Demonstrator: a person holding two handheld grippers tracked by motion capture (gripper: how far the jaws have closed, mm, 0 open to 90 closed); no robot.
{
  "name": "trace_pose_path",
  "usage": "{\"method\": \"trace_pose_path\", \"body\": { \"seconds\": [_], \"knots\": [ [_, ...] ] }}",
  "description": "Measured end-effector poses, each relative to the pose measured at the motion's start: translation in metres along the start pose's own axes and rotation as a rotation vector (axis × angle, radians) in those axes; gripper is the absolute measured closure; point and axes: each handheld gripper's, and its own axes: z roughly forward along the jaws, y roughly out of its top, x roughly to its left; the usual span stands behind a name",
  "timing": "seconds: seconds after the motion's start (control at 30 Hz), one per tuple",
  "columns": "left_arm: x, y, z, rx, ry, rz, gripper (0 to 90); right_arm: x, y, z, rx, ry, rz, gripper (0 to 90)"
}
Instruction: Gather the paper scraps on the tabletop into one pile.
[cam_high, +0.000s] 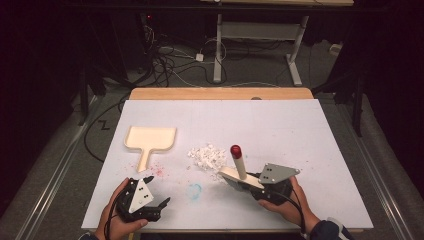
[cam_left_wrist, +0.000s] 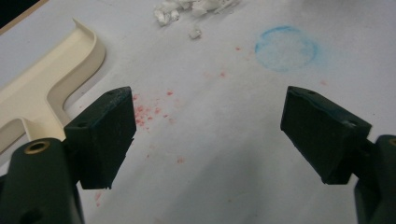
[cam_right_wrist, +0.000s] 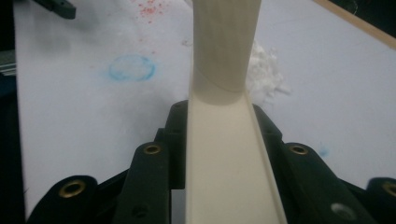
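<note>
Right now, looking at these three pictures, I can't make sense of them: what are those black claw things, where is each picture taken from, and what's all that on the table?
No robot here: a person holds a two-jaw tool in each hand. The high view looks down on the table from above the person. The other two pictures come from small cameras riding on the tools, looking along their black jaws.

The left gripper is open and holds nothing. The right gripper is shut on a cream brush with a red-tipped handle.

On the white surface lie a cream dustpan, a pile of white crumbs, a sprinkling of red specks and a smudged blue ring. The brush sits just beside the crumbs, so sweeping them toward the dustpan seems likely.
</note>
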Motion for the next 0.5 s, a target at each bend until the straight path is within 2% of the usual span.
{"method": "trace_pose_path", "body": {
  "seconds": [0.17, 0.27, 0.37, 0.5],
  "knots": [
    [0.001, 0.000, 0.001, 0.000, -0.004, -0.005, 17.0, -0.005, 0.018, 0.025, -0.048, -0.002, -0.010, 67.8],
    [0.001, -0.001, 0.000, 0.003, -0.005, 0.000, 17.0, -0.006, 0.025, 0.034, -0.073, -0.009, -0.009, 67.8],
    [0.001, -0.001, 0.000, -0.004, -0.004, -0.004, 17.0, -0.008, 0.026, 0.028, -0.091, -0.015, -0.003, 67.7],
    [0.001, -0.001, -0.001, 0.001, -0.001, -0.002, 17.0, -0.013, 0.024, 0.003, -0.134, -0.017, 0.036, 67.6]
  ]
}}
